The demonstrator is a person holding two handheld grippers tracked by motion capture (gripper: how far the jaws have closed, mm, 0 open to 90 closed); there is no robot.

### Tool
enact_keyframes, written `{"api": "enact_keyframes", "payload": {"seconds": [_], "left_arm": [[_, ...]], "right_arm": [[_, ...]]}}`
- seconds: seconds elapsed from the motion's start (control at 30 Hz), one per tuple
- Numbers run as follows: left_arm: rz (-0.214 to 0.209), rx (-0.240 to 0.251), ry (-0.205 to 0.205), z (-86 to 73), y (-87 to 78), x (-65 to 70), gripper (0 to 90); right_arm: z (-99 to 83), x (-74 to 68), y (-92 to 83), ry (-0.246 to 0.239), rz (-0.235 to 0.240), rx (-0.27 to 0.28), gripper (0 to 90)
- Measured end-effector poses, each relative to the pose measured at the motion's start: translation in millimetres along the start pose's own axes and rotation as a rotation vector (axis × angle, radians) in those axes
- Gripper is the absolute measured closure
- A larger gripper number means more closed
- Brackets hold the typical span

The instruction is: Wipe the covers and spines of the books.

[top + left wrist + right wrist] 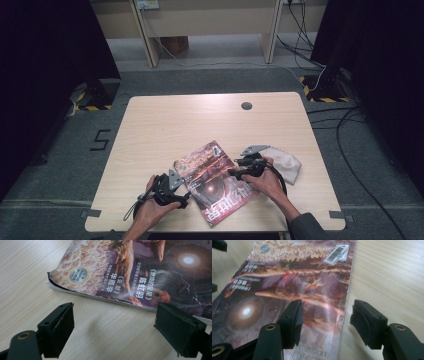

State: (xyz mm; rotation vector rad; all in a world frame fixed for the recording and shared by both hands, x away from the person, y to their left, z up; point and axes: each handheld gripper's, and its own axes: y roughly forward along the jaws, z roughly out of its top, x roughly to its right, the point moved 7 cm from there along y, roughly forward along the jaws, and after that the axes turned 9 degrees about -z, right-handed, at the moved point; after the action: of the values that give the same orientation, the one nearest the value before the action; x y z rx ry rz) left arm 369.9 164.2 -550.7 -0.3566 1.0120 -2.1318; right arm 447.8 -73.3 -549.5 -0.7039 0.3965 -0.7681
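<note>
Left gripper (113, 332) first: jaws spread wide over bare desk (30, 277), nothing between them, with the long edge of the magazine (130, 272) lying just ahead of both tips. Best slid forward low and flat, so one jaw can slip under the slightly lifted, torn-looking corner rather than butt against the page block. Better not to pinch until a pad is truly beneath the cover.

On the cover before these jaws: a round silver sticker, too small to read, and lines of white Chinese characters, seen upside down and only partly legible.

Right gripper (324, 322) next: jaws parted, straddling the opposite long edge, one pad over the glossy cover, the other over the desk just beside it; no pressing on the paper visible. Worth keeping low and closing gently on the edge, since a shiny cover is likely to slip.

Beyond these jaws, at the far corner: a white barcode label, digits unreadable. A crumpled pale cloth (286, 161) just behind the right hand.
</note>
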Motion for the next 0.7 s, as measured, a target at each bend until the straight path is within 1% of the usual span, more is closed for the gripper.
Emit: {"api": "enact_keyframes", "payload": {"seconds": [0.2,0.27,0.37,0.43,0.5,0.57,0.63,0.7], "left_arm": [[0.002,-0.016,0.005,-0.5,5.7,0.1,15.2],[0.009,-0.022,0.012,0.2,7.4,0.8,14.9],[0.012,-0.02,0.01,0.7,7.7,0.7,14.5],[0.019,-0.023,0.012,0.5,8.1,0.7,13.3],[0.04,-0.028,0.024,0.6,8.7,-0.6,10.5],[0.044,-0.033,0.021,0.8,9.2,-1.3,7.1],[0.051,-0.034,0.021,1.1,10.0,-2.3,5.0],[0.06,-0.035,0.017,1.4,10.6,-2.6,2.9]], "right_arm": [[1.8,1.7,11.3,0.044,0.009,-0.018,42.7],[3.3,0.9,12.7,0.064,0.025,-0.016,43.1],[4.3,-1.5,14.1,0.098,0.045,-0.013,42.7],[4.5,-1.9,14.2,0.108,0.041,-0.011,42.1],[4.4,-2.3,13.9,0.145,0.044,-0.008,41.1],[4.7,-2.2,13.5,0.191,0.055,-0.006,38.4],[5.4,-2.2,13.0,0.248,0.061,-0.005,38.3],[5.6,-1.9,12.3,0.283,0.065,-0.006,38.4]]}}
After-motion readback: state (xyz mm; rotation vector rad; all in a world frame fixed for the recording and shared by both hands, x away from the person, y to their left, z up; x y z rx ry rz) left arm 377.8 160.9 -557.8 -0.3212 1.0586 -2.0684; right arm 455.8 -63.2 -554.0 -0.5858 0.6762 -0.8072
